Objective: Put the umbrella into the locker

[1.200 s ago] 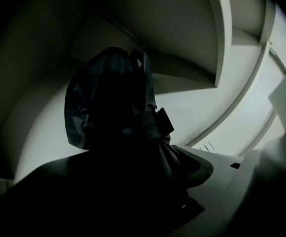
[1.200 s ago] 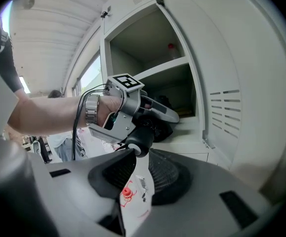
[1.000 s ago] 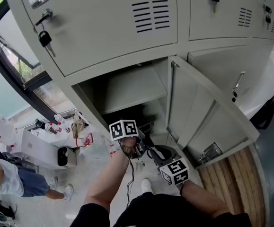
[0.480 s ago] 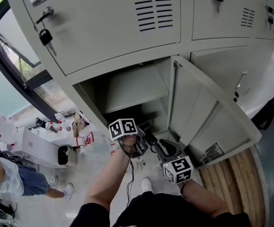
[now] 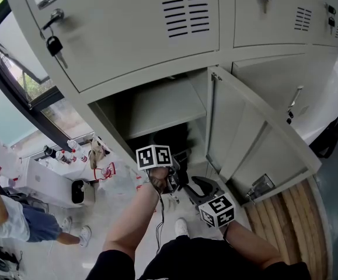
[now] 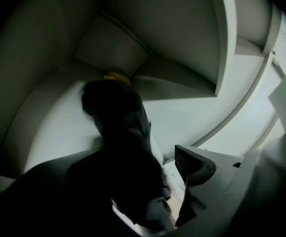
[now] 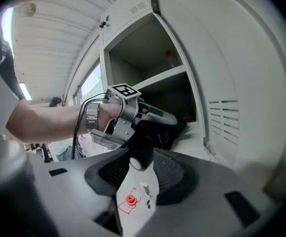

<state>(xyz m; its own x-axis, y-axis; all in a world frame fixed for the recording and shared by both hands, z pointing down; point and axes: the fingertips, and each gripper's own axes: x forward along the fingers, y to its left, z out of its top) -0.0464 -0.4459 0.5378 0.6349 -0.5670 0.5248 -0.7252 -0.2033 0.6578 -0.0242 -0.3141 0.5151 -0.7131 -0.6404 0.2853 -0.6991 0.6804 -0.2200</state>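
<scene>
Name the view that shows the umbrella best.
The left gripper view: the black folded umbrella fills its middle, lying on the locker floor. The right gripper view shows only its handle end and dark fabric; the head view, just a dark patch in the locker.

Bright daylight on my feed, coming through a dark-framed window (image 5: 25,77) on the left with greenery outside. Pale floor (image 5: 119,206), a low white cabinet (image 5: 43,184) with bottles (image 5: 69,147) on top, wooden slats (image 5: 282,214) lower right, and grey closed locker doors (image 5: 133,34) up top with a key (image 5: 54,44) hanging.
</scene>
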